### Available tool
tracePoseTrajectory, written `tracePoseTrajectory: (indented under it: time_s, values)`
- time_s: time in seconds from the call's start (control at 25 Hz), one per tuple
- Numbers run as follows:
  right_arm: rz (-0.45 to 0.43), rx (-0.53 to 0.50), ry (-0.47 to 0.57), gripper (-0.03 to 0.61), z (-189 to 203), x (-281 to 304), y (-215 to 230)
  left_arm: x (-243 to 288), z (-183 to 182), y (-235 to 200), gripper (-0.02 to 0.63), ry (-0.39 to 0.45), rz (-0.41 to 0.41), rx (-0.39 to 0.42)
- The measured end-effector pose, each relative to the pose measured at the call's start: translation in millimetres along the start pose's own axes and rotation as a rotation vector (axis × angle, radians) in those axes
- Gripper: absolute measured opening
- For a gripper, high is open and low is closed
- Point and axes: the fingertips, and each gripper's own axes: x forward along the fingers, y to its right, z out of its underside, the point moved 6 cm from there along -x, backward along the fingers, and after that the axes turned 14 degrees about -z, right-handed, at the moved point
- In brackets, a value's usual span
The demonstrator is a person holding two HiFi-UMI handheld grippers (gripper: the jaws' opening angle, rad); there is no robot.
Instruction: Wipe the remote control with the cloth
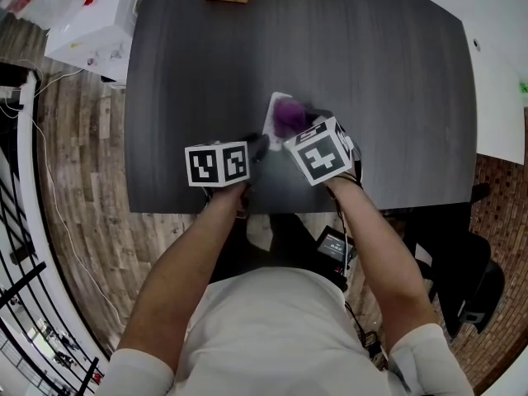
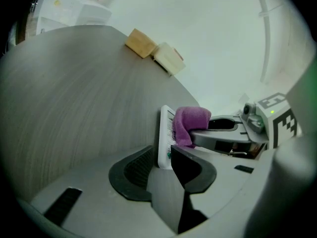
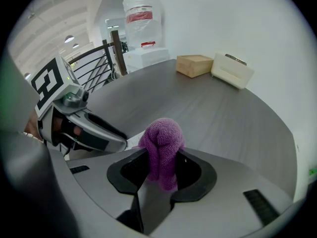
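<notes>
Both forearms reached forward and converged over the dark grey wood-grain tabletop [image 1: 371, 73], near its front edge. Left gripper [image 2: 163, 163] angled shallowly down, fingers clamped on the near end of the white rectangular plastic remote control [image 2: 165, 133]. Right gripper [image 3: 162, 170] pointed steeply down, fingers clenched on a bunched purple terry cloth [image 3: 161, 143]. Cloth touched the remote's button face, just beyond the left gripper.
</notes>
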Motion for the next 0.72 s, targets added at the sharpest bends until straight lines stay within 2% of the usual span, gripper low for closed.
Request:
tracePoseTrajectory:
  time_s: [0.28, 0.52, 0.72]
  values:
    - [0.119, -0.011, -0.038, 0.132, 9.2, -2.3, 23.7, 1.7, 1.4, -0.6, 0.104, -0.014, 0.022, -0.017]
    - [0.128, -0.019, -0.041, 0.132, 11.1, 3.0, 32.1, 6.5, 17.7, 16.2, 0.097, -0.095, 0.094, 0.045]
    - [0.127, -0.005, 0.024, 0.132, 9.0, -12.4, 27.9, -6.9, 6.6, 12.3, 0.097, -0.076, 0.132, 0.067]
